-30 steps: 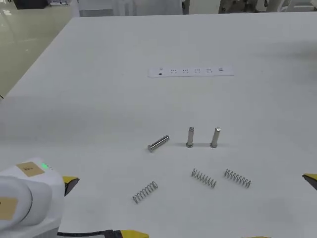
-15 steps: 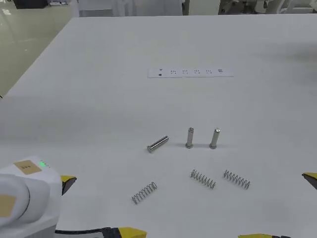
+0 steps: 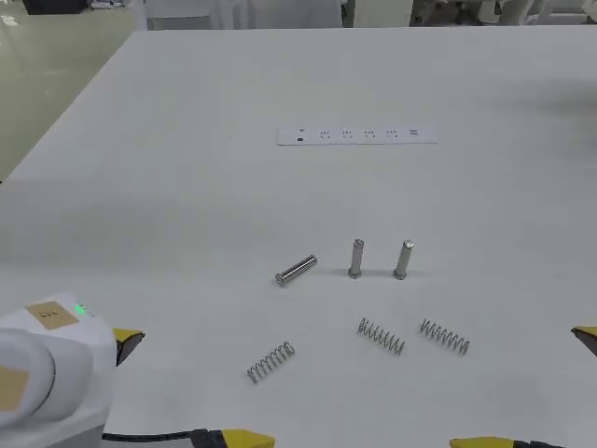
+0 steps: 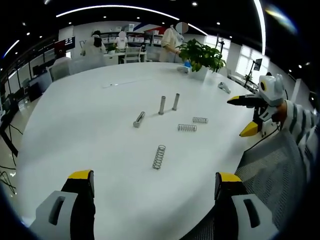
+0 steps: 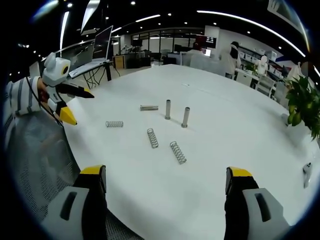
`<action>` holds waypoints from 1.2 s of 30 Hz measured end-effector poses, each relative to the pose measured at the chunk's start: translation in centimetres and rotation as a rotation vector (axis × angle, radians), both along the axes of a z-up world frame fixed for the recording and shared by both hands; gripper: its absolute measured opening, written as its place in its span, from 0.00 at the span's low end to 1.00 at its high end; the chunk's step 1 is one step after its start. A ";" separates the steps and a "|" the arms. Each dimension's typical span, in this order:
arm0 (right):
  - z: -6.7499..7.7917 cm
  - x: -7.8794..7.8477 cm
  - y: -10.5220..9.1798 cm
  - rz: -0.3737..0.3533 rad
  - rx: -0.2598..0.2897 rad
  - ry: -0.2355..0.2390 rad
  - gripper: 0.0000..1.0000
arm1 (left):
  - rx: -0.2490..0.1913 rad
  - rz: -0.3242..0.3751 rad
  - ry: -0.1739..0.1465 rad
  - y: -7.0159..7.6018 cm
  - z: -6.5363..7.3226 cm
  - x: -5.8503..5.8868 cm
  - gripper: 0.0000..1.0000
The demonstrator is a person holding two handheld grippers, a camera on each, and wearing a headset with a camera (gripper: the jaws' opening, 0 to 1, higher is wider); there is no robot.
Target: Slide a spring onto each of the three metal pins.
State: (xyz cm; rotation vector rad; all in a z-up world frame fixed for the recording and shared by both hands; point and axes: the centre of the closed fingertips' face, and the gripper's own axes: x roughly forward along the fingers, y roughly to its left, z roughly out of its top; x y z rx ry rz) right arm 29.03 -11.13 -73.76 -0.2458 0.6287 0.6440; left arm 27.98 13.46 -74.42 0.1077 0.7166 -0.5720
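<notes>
Open white table surrounds the only obstacles — two upright pins just beside a fallen pin, three springs lying loose nearer the edge — with wide clear approaches on both sides and a flat strip well beyond.

Eases left gripper a shade leftward in the head view, setting its upper yellow tip nearer the left edge. Brings right gripper slightly up from below, baring more of its lower yellow tip along the bottom edge.
</notes>
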 end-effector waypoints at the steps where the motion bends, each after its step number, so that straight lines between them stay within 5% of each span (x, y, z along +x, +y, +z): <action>1: 0.0 0.0 0.0 0.000 0.000 0.001 0.98 | 0.000 -0.001 0.000 0.0 0.0 0.0 0.98; 30: 0.2 0.4 0.2 -0.008 0.006 0.010 0.97 | 0.051 -0.049 0.000 0.7 0.6 2.1 0.98; 36: 0.2 0.5 0.2 -0.022 0.013 0.013 0.98 | 0.062 -0.056 -0.023 0.6 0.9 3.1 0.98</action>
